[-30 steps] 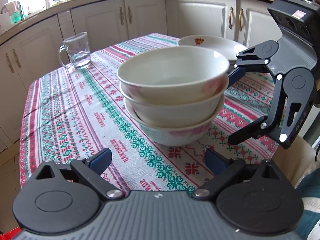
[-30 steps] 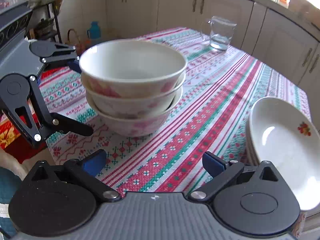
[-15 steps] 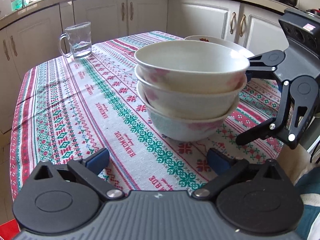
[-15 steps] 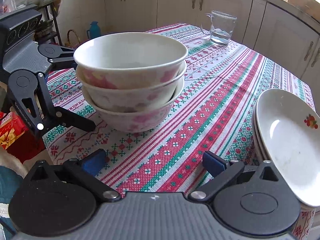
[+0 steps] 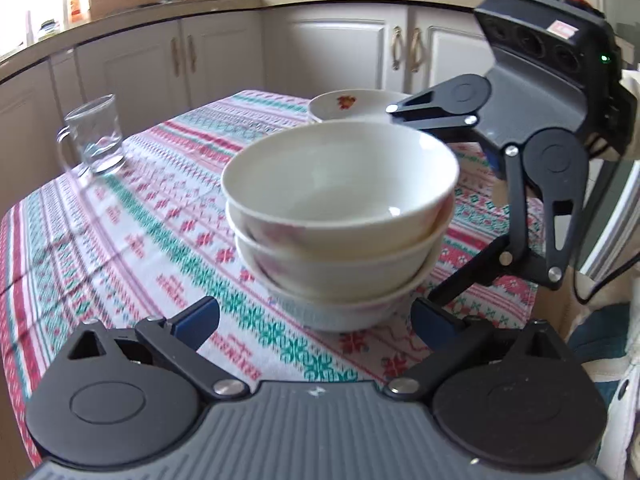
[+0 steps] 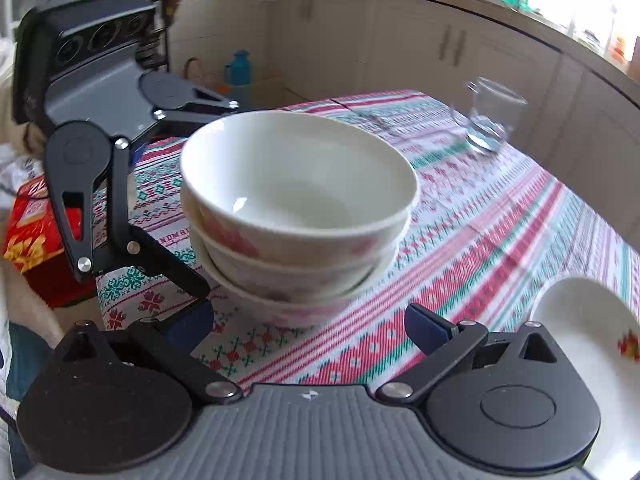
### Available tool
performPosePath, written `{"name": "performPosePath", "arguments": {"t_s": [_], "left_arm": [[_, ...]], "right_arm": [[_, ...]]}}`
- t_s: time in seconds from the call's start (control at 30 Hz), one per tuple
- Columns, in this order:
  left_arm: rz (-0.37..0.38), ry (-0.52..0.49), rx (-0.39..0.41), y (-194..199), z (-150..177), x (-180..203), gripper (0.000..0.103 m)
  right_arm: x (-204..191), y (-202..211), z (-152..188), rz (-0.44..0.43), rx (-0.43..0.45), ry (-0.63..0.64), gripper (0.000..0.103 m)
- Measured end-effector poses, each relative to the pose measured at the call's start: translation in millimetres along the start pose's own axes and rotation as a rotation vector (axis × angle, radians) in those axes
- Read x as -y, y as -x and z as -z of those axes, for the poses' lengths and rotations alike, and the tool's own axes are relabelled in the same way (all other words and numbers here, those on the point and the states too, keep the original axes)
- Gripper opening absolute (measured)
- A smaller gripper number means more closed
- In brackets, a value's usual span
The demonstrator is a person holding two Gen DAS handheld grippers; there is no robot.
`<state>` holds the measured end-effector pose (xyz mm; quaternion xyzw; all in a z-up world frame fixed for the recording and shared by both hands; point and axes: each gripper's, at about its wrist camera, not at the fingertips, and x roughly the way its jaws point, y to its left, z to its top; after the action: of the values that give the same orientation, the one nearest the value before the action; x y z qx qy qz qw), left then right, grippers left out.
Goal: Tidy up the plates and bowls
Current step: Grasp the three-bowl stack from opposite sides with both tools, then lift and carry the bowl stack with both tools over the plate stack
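Bowl stack: 3 nested, on tablecloth
L gripper: wide, empty
R gripper: wide, empty
Plates: far, behind stack

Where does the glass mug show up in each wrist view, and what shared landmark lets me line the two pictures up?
Left wrist view: the glass mug stands at far left on the tablecloth, left of the bowl stack.
Right wrist view: the glass mug is at upper right, behind and right of the bowl stack.
Shared landmark: the three nested bowls, central in both.
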<state>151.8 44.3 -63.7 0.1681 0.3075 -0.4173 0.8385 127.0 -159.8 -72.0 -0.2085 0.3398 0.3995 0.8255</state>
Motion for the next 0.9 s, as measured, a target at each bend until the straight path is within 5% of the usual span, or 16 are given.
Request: {"name": "performPosePath", "arguments": {"t_s": [0.43,0.9], "left_arm": [[0.123,-0.116,-0.016,-2,-7,-10,0.084],[0.216,-0.162,-0.035,-5,-16,-23,0.082]], "right_arm": [[9,-1,-21,-0.089,-0.043,0.103,0.091],[18,-8,-27,-0.154,-0.08,0.087,0.09]]}}
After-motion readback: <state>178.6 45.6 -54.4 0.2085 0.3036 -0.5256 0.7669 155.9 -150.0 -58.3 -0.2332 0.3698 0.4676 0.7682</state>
